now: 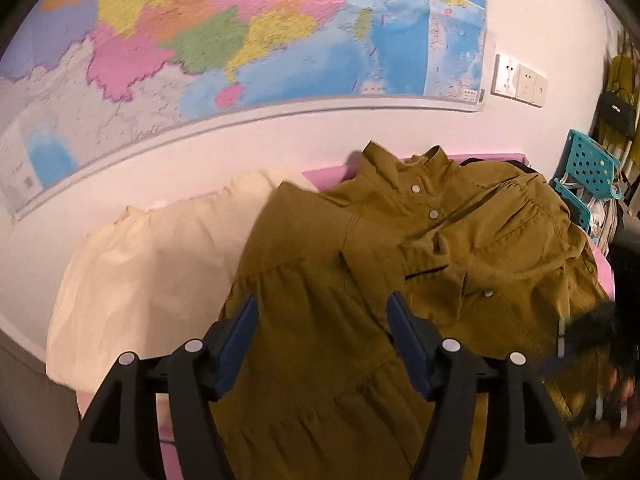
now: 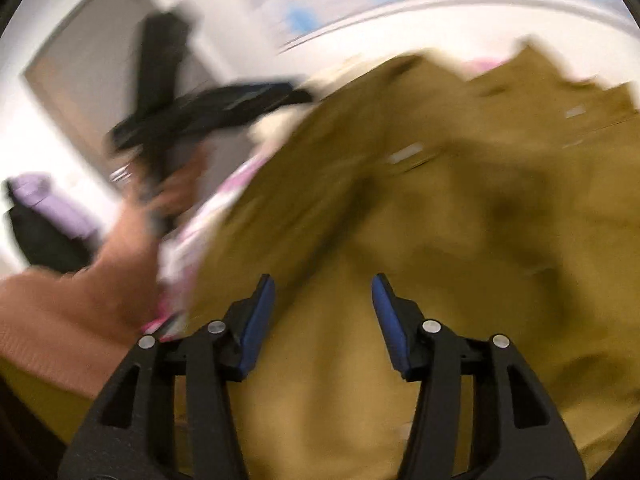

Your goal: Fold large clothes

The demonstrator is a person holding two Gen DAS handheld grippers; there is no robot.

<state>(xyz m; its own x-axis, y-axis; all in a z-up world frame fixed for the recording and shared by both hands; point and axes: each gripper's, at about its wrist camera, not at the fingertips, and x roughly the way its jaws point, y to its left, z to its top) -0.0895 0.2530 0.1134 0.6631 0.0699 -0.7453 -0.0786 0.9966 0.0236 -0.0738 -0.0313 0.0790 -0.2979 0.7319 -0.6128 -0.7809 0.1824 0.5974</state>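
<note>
An olive-brown garment (image 1: 320, 260) with metal snap buttons lies crumpled on a pink surface (image 1: 320, 173), its collar toward the wall. My left gripper (image 1: 322, 314) hovers over its left half with the jaws open and only cloth beneath them. The right wrist view is badly blurred. There the right gripper (image 2: 323, 285) stands open above the same garment (image 2: 440, 220), with nothing pinched between its blue pads. The left gripper (image 2: 224, 100) also shows at the upper left of that view, held by a hand (image 2: 132, 240) in a pink sleeve (image 2: 40, 320). A dark blur at the right edge is the right gripper (image 1: 592, 328).
A cream pillow (image 1: 140, 272) lies left of the garment against the white wall. A large coloured map (image 1: 240, 40) and wall sockets (image 1: 520, 80) hang above. Teal perforated plastic racks (image 1: 592, 160) stand at the right. A purple and black object (image 2: 48, 208) sits at the far left.
</note>
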